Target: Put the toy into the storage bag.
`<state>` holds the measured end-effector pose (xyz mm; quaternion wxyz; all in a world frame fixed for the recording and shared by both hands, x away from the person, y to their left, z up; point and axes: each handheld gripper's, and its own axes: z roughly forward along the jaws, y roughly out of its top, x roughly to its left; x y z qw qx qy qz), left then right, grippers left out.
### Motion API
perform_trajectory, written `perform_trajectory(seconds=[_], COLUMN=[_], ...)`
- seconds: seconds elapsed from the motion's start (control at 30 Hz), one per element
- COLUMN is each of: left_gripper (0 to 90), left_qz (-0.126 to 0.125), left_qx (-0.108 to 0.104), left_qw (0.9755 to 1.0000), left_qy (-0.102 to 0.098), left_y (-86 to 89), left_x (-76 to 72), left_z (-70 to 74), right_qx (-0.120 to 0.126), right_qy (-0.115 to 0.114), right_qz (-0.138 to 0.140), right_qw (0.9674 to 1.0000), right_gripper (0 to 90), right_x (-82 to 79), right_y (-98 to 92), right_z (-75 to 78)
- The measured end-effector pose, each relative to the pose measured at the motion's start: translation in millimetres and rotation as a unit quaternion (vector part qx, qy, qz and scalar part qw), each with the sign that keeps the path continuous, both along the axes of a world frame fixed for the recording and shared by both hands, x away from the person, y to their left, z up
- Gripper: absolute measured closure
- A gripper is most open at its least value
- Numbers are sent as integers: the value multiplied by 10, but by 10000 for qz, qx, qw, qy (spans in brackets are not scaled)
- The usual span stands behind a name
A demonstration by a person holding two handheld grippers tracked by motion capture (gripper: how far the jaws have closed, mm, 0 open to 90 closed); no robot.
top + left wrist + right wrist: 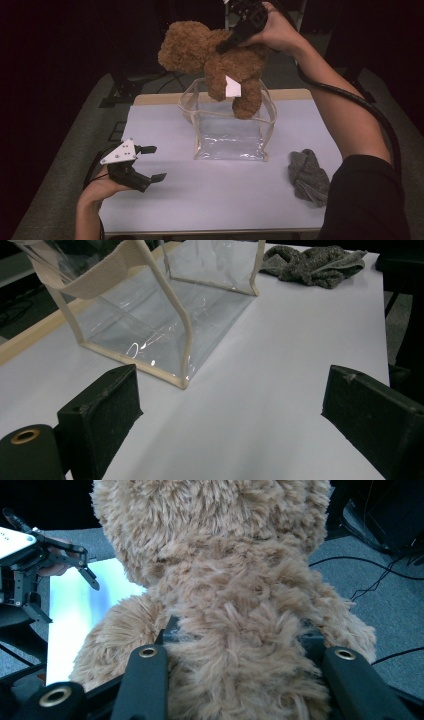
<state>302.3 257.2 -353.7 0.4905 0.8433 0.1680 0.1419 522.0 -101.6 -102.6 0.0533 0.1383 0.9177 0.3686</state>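
One gripper, the right gripper [226,46], is clenched on the teddy bear [220,62], which hangs below its jaws directly over the open mouth of the clear bag [230,127], whereas the left gripper [150,162] rests released, well to the bag's side.

Teddy bear [215,60] above bag [231,135]
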Motion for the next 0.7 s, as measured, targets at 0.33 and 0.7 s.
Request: perform_trajectory(seconds=[0.33, 0.7], left_gripper=[77, 77], left_qz=[-10, -26], left_qx=[16, -9], left_qw=[10000, 10000], left_qy=[27, 4], left_y=[-1, 1], left_x=[-5, -20], left_z=[-7, 5], right_qx=[5, -70], right_qy=[-65, -174], right_qz=[-186, -18], right_qw=[9998, 9998], right_gripper=[553, 550], right_x=[152, -41], right_y=[-39, 74], right_z=[19, -100])
